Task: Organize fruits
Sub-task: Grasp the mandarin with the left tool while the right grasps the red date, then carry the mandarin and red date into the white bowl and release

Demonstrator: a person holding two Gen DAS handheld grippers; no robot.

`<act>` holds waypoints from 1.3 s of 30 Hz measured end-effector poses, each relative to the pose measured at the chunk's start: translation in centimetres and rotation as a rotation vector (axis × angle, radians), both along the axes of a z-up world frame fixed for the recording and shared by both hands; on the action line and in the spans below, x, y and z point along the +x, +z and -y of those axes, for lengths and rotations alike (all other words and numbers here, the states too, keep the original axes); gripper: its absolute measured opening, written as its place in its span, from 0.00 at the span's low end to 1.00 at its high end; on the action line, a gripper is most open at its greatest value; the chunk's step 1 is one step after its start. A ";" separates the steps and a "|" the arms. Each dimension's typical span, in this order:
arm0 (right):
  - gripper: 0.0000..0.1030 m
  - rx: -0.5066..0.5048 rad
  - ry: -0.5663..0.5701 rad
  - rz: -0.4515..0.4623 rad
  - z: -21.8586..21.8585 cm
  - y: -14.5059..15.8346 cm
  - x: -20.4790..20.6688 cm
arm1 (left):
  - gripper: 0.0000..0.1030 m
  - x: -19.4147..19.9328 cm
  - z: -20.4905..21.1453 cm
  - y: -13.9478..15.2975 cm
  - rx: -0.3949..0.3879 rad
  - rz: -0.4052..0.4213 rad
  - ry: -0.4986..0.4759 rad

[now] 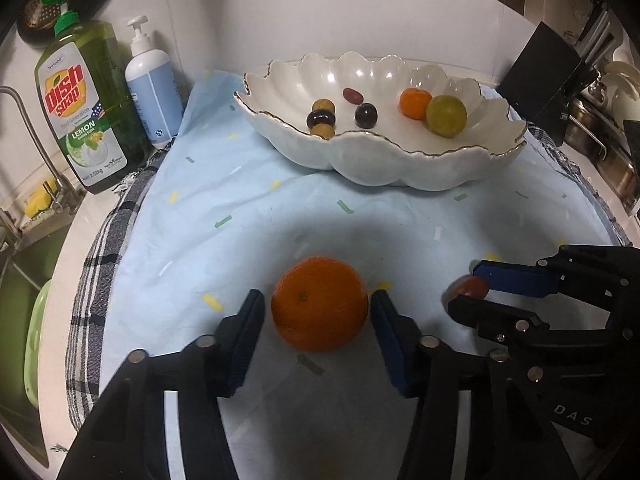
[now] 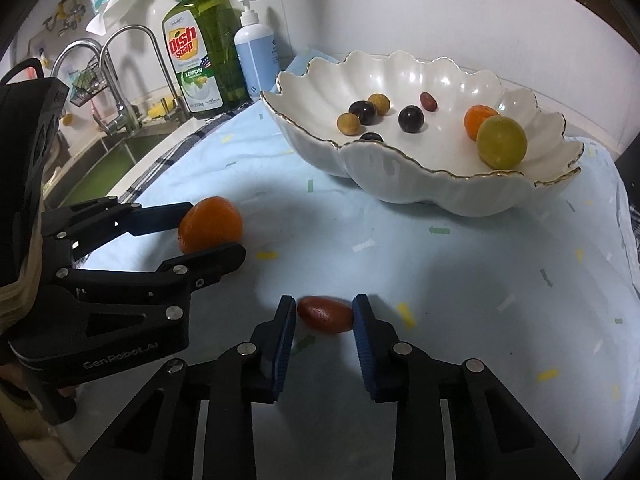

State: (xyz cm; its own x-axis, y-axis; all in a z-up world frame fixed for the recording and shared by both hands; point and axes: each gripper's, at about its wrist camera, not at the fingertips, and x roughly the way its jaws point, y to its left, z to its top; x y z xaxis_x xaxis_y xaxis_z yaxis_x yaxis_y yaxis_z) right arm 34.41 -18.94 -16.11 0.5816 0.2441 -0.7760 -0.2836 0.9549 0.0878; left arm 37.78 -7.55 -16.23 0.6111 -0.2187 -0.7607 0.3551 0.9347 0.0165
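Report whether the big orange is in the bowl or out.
Out. The big orange lies on the blue cloth between the left gripper's fingers.

The red fruit (image 2: pixel 326 319) low in the middle of the right view is smeared with blur, and in the left view, at lower right, the right tongs (image 1: pixel 476 286) cover most of it. In the bowl (image 2: pixel 440 184), the near rim cuts off a dark grape (image 2: pixel 371 136) so only its top shows. The orange (image 2: pixel 210 224) at left is partly behind a tong finger (image 2: pixel 216 258). The small print on the dish soap bottle (image 1: pixel 86 108) is unreadable.
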 end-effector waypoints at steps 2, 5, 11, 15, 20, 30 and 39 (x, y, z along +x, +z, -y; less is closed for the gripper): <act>0.27 0.010 -0.003 -0.001 0.1 0.0 0.0 | 0.45 0.1 0.1 0.0 -0.001 -0.002 0.005; 0.27 0.017 -0.006 -0.002 0.2 -0.1 0.0 | 0.45 0.1 0.1 0.0 0.003 0.000 0.008; 0.26 0.027 -0.011 0.013 0.3 0.4 -0.3 | 0.44 -0.4 0.1 0.5 0.004 -0.001 0.010; 0.26 0.035 -0.014 0.029 0.6 1.2 -0.4 | 0.44 -1.0 0.1 1.4 0.001 0.021 0.015; 0.26 0.043 -0.019 0.055 0.9 2.3 -0.9 | 0.44 -1.7 0.0 2.9 -0.006 0.053 0.019; 0.26 0.053 -0.019 0.117 1.6 4.9 -2.3 | 0.44 -3.1 0.3 6.0 -0.029 0.121 0.009; 0.26 0.063 -0.025 0.201 2.4 7.8 -3.5 | 0.44 -3.9 1.0 8.6 -0.068 0.173 -0.005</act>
